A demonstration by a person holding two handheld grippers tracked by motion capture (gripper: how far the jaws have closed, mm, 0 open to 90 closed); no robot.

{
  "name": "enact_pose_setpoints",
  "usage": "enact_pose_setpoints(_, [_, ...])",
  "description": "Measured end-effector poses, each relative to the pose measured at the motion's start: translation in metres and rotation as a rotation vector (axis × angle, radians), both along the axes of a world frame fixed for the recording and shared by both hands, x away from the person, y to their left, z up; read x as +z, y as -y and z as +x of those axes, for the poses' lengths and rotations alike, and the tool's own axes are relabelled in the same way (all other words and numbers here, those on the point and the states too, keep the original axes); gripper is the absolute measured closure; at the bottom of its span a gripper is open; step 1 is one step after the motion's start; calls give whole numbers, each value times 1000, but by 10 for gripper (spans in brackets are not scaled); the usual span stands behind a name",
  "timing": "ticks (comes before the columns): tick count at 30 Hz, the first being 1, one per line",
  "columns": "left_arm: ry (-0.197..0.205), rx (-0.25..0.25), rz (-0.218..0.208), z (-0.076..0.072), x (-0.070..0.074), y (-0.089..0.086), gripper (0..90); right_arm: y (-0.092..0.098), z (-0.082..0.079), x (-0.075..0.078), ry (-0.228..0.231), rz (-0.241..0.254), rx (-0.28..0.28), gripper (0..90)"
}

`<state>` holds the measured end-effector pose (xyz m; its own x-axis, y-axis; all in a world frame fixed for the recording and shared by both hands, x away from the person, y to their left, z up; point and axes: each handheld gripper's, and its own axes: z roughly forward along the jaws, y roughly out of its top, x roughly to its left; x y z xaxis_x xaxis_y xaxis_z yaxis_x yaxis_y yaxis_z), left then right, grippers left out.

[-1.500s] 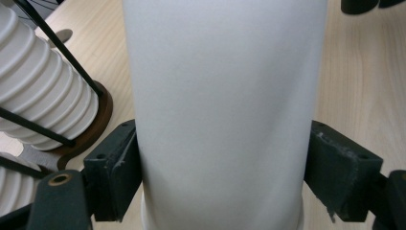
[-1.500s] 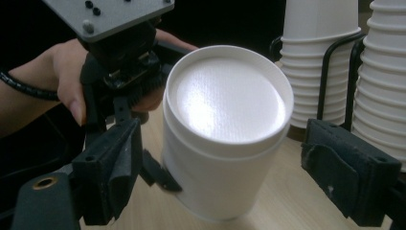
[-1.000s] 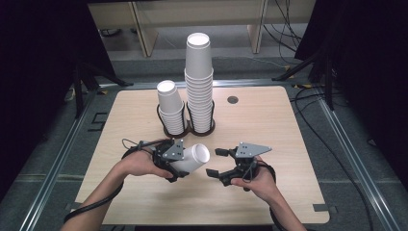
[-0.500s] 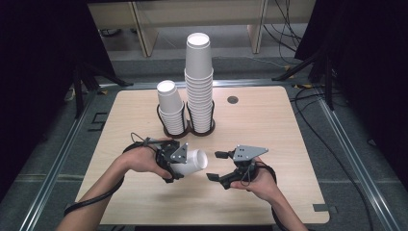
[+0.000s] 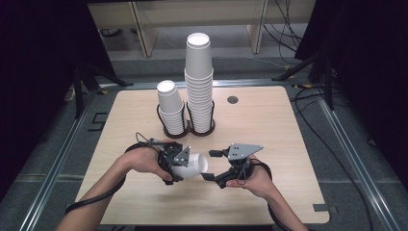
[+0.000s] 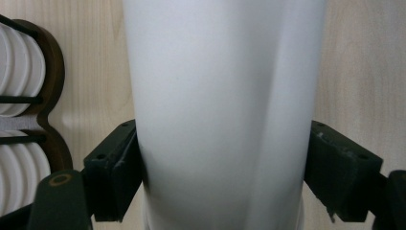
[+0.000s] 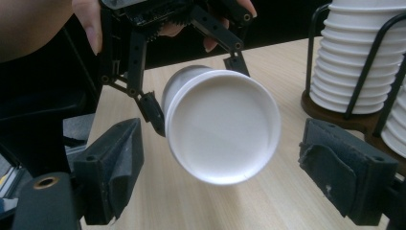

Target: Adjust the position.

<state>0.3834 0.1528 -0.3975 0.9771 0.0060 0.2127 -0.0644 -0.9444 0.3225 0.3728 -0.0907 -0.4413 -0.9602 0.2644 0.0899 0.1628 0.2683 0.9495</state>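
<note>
My left gripper (image 5: 185,166) clamps a white paper cup (image 5: 191,166) sideways above the table's (image 5: 269,120) near edge, with its closed end toward three o'clock. My right gripper (image 5: 215,165) waits spread wide just off that end. I'd slide it straight along the cup's axis and close gently, since the wall probably dents. The two cup stacks (image 5: 198,82) stand at twelve o'clock.

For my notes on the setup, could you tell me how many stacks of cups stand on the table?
2: a short stack at left and a tall stack beside it, both in the wire holder at mid-table. One loose cup is held apart in the left gripper.
</note>
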Motion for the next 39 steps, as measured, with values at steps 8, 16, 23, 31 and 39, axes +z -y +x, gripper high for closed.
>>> enact_pose_setpoints(8, [2,-19,-3,-1,0,2,198,-11,5,-2,-17,5,44,166])
enact_pose_setpoints(16, [0,-26,0,-2,0,4,197,-14,7,-1,5,-4,51,187])
enact_pose_setpoints(23, [-2,-33,0,-3,1,4,197,-17,7,-1,-11,-16,70,211])
enact_pose_setpoints(31, [-3,-43,6,-3,2,5,196,-19,7,-5,-8,-24,80,233])
enact_pose_setpoints(39, [5,-60,8,-3,3,7,195,-20,8,-5,-15,-28,86,252])
